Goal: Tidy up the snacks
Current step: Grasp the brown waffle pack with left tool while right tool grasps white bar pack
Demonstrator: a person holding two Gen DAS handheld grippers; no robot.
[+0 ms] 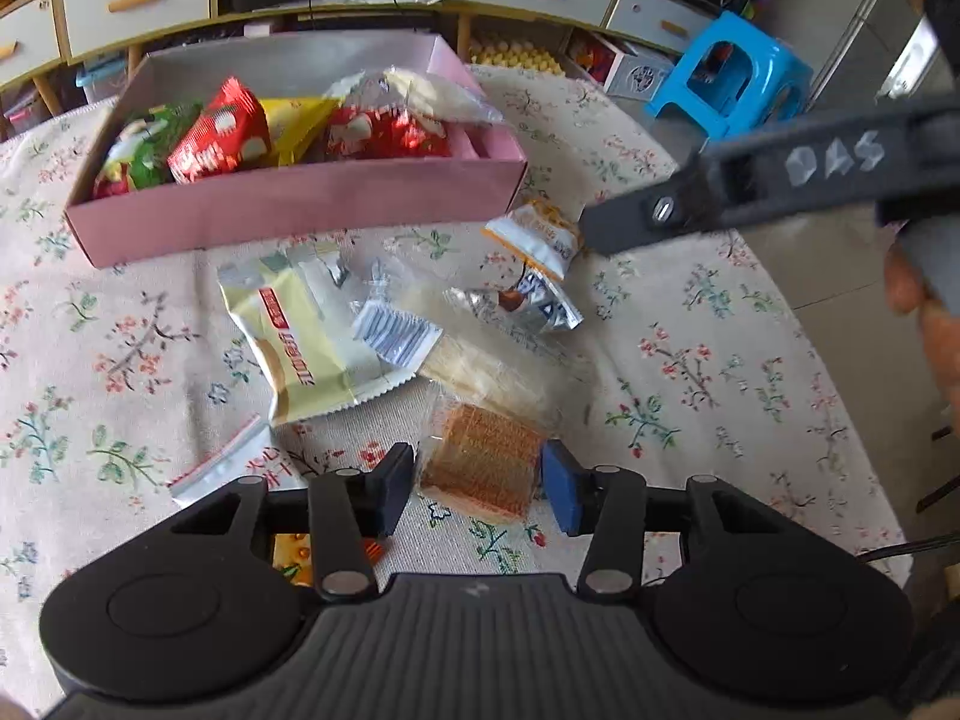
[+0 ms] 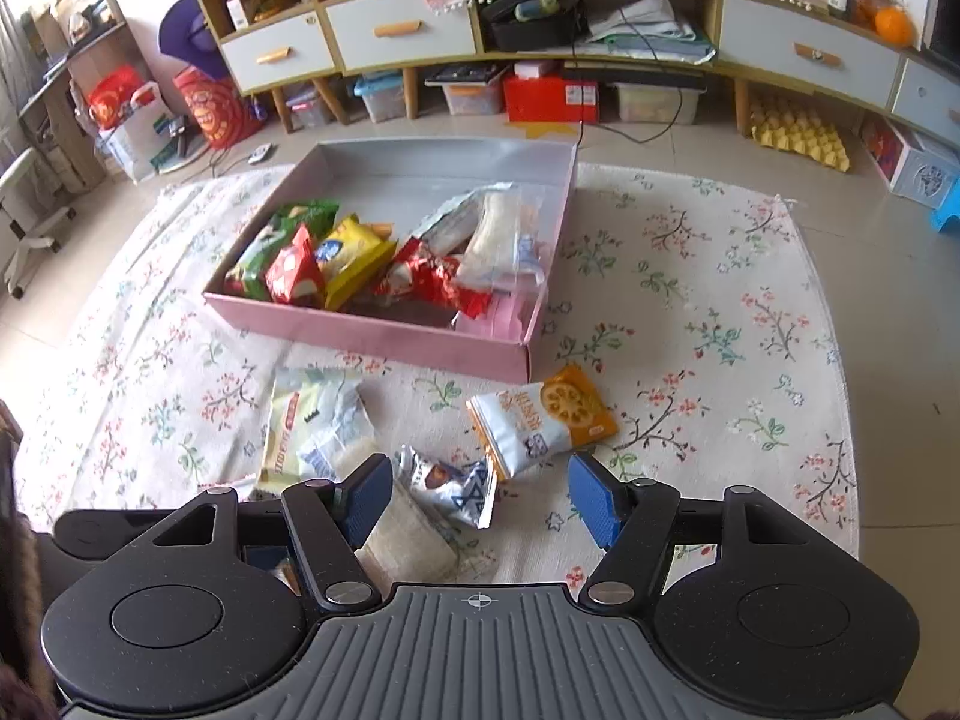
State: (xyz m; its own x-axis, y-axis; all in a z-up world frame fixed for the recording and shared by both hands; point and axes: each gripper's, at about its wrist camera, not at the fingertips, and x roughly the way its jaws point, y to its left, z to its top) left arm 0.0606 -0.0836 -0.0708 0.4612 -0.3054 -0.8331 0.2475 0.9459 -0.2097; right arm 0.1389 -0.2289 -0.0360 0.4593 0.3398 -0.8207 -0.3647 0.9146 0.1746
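A pink box [image 1: 288,204] [image 2: 384,339] on the floral cloth holds several snack packs. Loose snacks lie in front of it: a yellow-white pack [image 1: 294,336] [image 2: 300,426], an orange-white pack [image 1: 537,234] [image 2: 540,414], a silver pack [image 1: 522,300] [image 2: 450,480], a clear pale wafer pack [image 1: 480,360] and a brown waffle biscuit pack [image 1: 480,468]. My left gripper [image 1: 477,489] is open, its pads on either side of the brown biscuit pack. My right gripper [image 2: 480,498] is open just over the silver pack; its arm also shows in the left wrist view [image 1: 750,180].
A small zip bag [image 1: 222,468] lies at the left gripper's left finger. A blue plastic stool [image 1: 732,78] stands beyond the cloth's right edge. Low cabinets with drawers [image 2: 408,30] and storage bins line the far wall. The cloth [image 2: 720,324] ends at tiled floor.
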